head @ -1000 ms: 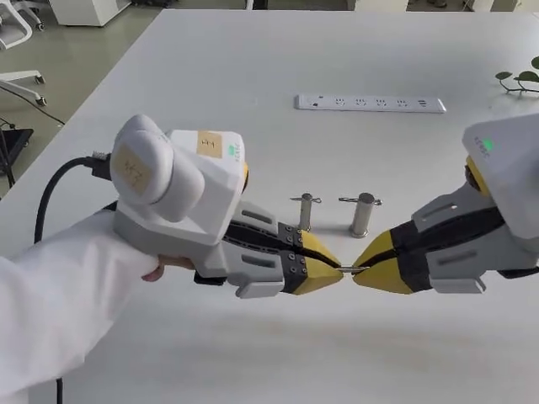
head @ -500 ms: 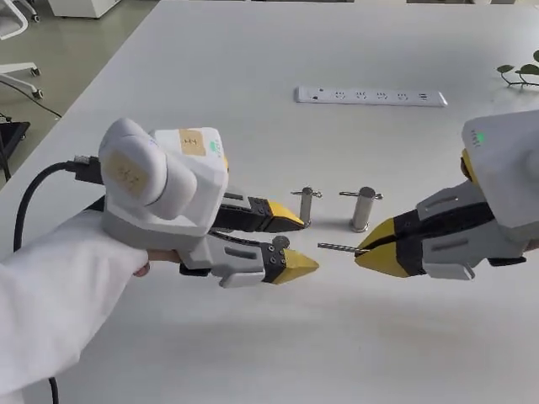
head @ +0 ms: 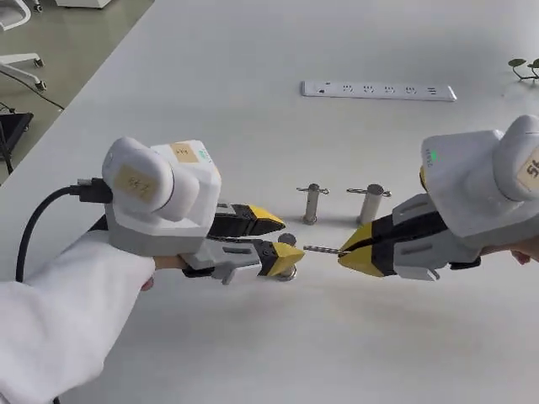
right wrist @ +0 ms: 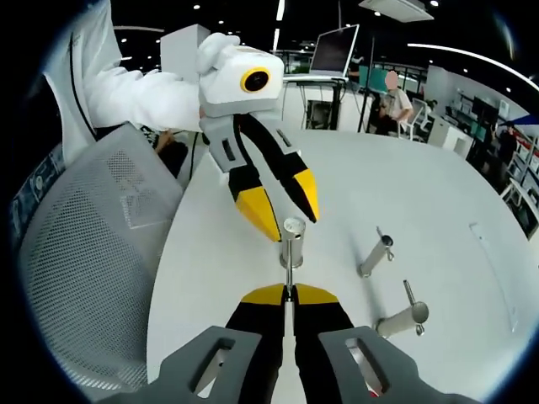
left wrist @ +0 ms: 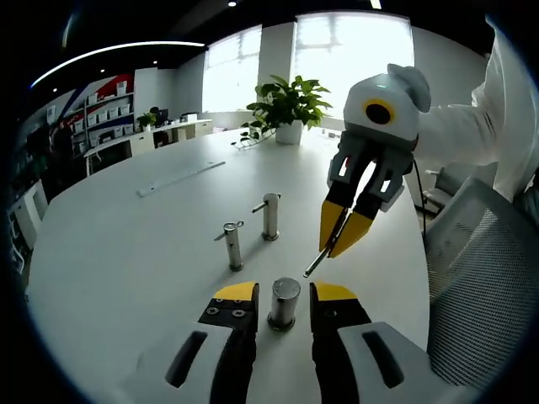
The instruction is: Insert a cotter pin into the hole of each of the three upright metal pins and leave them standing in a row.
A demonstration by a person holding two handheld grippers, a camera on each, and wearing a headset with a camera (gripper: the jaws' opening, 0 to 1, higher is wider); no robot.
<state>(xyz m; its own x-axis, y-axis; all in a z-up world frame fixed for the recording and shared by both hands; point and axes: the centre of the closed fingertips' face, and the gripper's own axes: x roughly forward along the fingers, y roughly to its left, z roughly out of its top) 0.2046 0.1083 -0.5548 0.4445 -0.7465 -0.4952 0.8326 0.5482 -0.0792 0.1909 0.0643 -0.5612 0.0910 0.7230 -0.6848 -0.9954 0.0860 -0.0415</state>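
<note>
**A:** Which step?

**B:** Third and last one. The bare metal pin (left wrist: 285, 301) stands upright on the desk (head: 253, 345). The cotter pin (head: 321, 249) is held level with its tip just beside the metal pin's top. It doesn't look to be in yet, and the hole is too small to make out.

**A:** Grippers?

**B:** The right hand-held gripper (head: 342, 252) has its jaws together, clamped on the cotter pin's back end. The left hand-held gripper (left wrist: 285, 291) has its jaws apart, one on each side of the metal pin. The left gripper view shows a gap on both sides, so it is straddling the pin, not squeezing it.

**A:** The other two?

**B:** Done. The nearer finished pin (head: 312, 203) stands just beyond the metal pin. The farther finished pin (head: 370, 202) stands beside that one. Each has a cotter pin across its top. A power strip (head: 379, 89) lies well beyond them.

**A:** Next move?

**B:** My guess is the left jaws close to steady the metal pin. Then the hole gets lined up with the cotter tip and the cotter pin is pushed straight through. An off-axis push could tip the pin over. After that both grippers let go, leaving it in line with the other two.
</note>
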